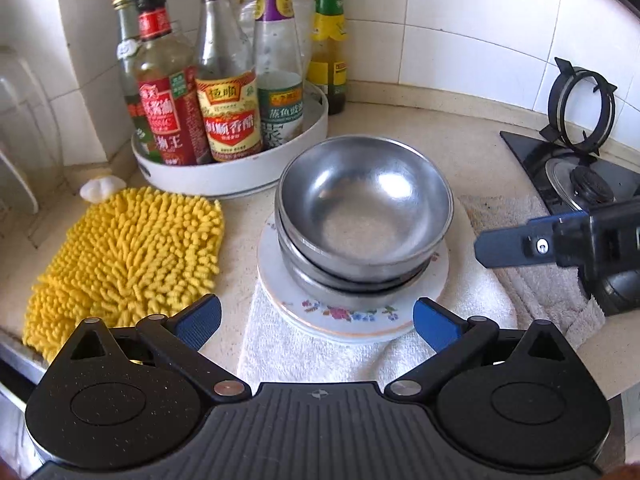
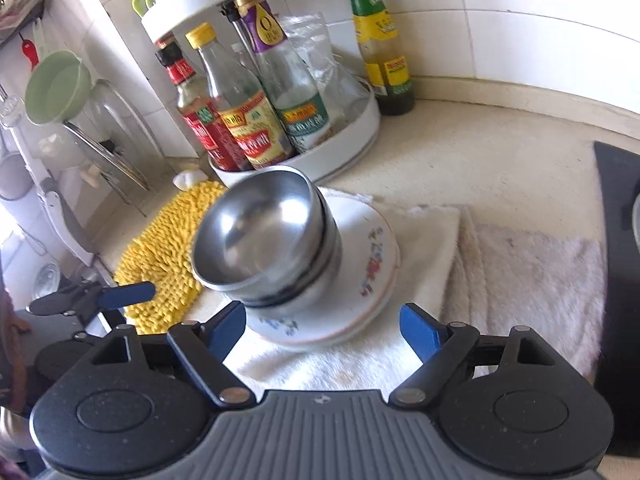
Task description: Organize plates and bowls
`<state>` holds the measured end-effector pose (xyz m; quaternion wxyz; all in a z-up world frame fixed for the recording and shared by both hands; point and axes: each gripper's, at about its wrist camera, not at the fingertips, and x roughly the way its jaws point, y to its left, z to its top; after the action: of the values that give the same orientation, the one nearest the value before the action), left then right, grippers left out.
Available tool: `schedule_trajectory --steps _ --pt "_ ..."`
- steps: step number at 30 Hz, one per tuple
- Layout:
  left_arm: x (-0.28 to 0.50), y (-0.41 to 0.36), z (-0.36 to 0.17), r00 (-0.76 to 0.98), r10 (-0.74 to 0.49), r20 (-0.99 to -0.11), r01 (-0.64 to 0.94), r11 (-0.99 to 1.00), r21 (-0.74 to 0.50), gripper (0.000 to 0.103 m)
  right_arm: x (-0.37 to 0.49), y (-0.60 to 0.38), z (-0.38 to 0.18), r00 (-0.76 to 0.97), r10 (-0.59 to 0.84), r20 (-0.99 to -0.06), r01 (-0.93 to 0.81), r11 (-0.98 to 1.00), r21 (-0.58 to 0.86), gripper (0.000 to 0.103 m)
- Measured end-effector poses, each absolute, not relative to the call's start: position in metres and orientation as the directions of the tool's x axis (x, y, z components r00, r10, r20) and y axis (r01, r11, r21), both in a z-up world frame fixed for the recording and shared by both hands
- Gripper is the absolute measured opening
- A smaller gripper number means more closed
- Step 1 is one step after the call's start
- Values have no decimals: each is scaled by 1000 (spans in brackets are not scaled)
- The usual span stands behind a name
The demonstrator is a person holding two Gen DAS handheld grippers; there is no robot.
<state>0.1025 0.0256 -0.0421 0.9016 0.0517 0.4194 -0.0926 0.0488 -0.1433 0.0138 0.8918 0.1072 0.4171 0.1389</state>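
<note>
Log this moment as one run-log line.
bowls: nested, on flowered plates | plates: on white towel | left gripper: open, empty, facing stack | right gripper: open, empty, near stack

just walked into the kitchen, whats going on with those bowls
A person holds a gripper in each hand over the counter. Nested steel bowls sit stacked on floral plates, which rest on a white towel. The left gripper and the right gripper are both open, close to the stack and holding nothing. A yellow mop pad lies beside the stack, with a tray of sauce bottles behind.
</note>
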Motion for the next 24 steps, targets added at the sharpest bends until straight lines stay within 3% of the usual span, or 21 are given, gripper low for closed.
schedule_trajectory --steps 12,24 --pt "87 26 -43 644 -93 -759 123 992 -17 103 27 -140 5 650 234 -723 -121 971 205 89" --pt "79 18 -42 668 -52 -743 71 997 -6 103 22 -146 -3 660 221 -718 -69 970 235 93"
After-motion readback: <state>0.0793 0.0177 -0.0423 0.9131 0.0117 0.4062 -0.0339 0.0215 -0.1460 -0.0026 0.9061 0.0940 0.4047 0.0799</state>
